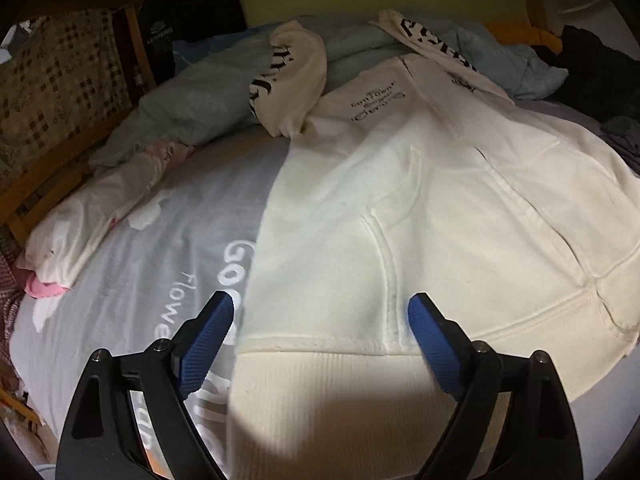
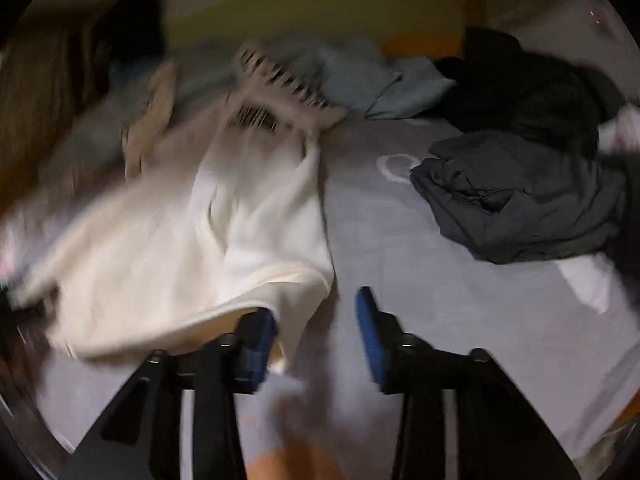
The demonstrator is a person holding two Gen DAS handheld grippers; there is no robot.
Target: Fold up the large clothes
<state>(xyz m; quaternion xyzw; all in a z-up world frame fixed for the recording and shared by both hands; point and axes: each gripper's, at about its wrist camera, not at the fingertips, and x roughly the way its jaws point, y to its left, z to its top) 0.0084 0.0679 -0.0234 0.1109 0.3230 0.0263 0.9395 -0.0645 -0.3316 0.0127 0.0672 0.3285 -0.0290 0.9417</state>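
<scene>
Where the bed fills both views, notes run from the biggest thing down.

Bed sheet (image 1: 132,280): grey, printed with white lettering and shapes, spread under everything.
Cream hoodie (image 1: 420,208): the task garment — lies front up across the sheet, zipper and pouch pockets showing, ribbed hem nearest the left camera; sleeves with black lettering bent up at the far end. In the right wrist view (image 2: 168,248) it sits left of centre, its hem corner reaching down to the near fingers; view blurred.
Blue bedding (image 1: 200,96): bunched along the far edge, behind the hoodie's sleeves.
Dark grey garment (image 2: 516,200): crumpled heap on the sheet, well apart from the hoodie, to the right.
Pink-and-white garment (image 1: 92,216): rumpled at the sheet's left edge.
Left gripper (image 1: 320,320): blue pads spread wide over the hoodie's hem, holding nothing.
Right gripper (image 2: 316,320): fingers apart — the hem corner lies against the left pad; nothing pinched.
</scene>
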